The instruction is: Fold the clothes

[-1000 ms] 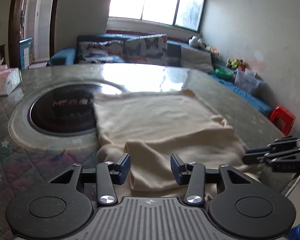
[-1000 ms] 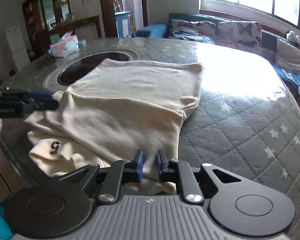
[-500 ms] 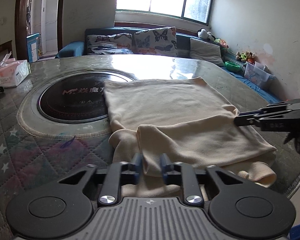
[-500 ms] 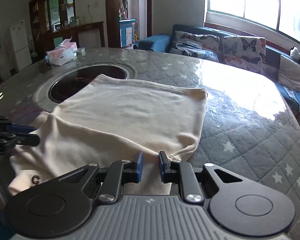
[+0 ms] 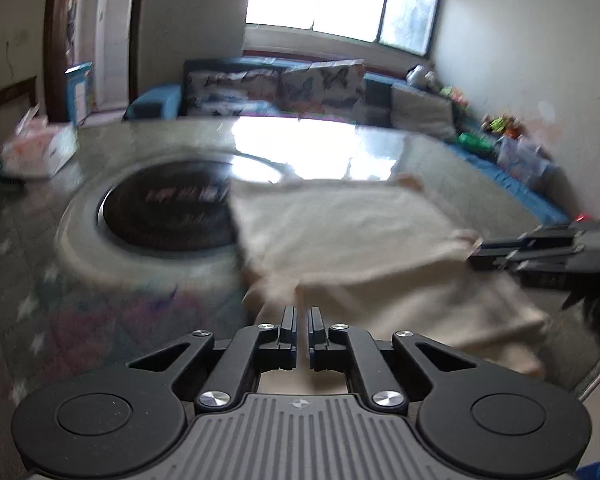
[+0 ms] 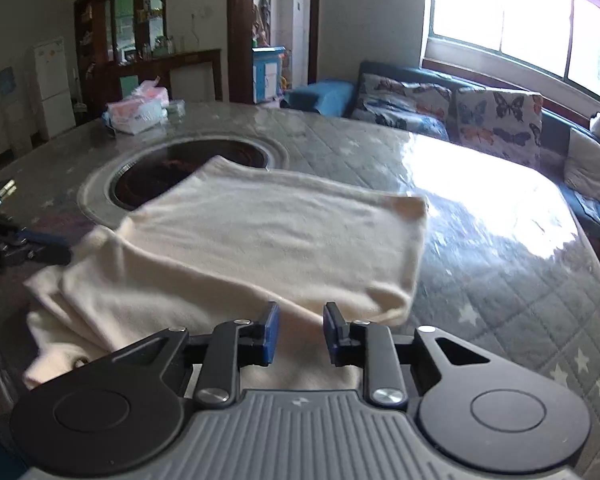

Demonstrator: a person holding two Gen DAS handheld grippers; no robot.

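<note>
Quilted grey table (image 6: 500, 280) (glossy), cream garment (image 6: 260, 232), left fingers (image 5: 289, 322) closed, right fingers (image 6: 270, 332) opening, sofa (image 6: 420, 92)

One cream garment (image 6: 268, 240) on one counter (image 6: 500, 280); one round cooktop (image 6: 172, 164); one tissue pack (image 6: 140, 110); two butterfly cushions (image 6: 496, 120); two hand-held grippers (image 6: 298, 332).

I see a big round table (image 6: 500, 264) with a dark round cooktop (image 6: 188, 164) at my ten o'clock. A tissue box (image 6: 138, 110) sits past it. A sofa (image 6: 440, 100) with butterfly cushions (image 6: 496, 120) waits at one o'clock.
</note>
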